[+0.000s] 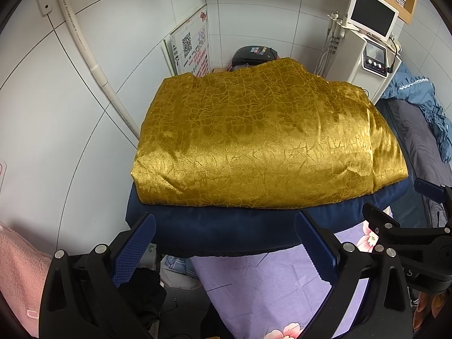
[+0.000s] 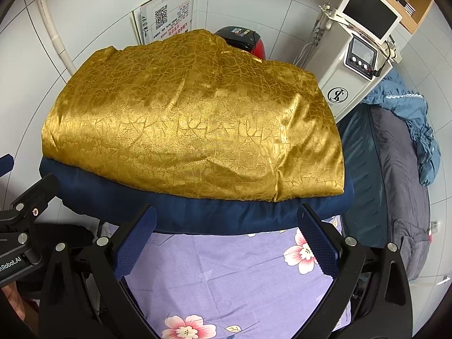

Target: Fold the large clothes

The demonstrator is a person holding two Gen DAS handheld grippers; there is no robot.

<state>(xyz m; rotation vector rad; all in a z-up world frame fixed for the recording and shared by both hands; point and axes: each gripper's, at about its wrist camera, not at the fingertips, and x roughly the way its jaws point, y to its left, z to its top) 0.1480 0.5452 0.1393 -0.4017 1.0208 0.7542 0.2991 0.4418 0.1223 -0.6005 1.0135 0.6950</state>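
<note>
A gold cloth (image 1: 265, 138) — already folded into a thick rectangle, it is judged — is seen lying on a navy cushion (image 1: 226, 226), which rests on a bed covered by a lilac floral sheet (image 2: 226, 276). Its long axis runs left to right across both views, with the near folded edge facing the fingers. It lies straight ahead of and just above both grippers, untouched. The left gripper (image 1: 226, 248) is held open, nothing between its fingers; the right gripper (image 2: 227, 244) is likewise spread wide and empty. The left is aimed at the cloth's left half, the right at its right half — neither is clearly nearer.
</note>
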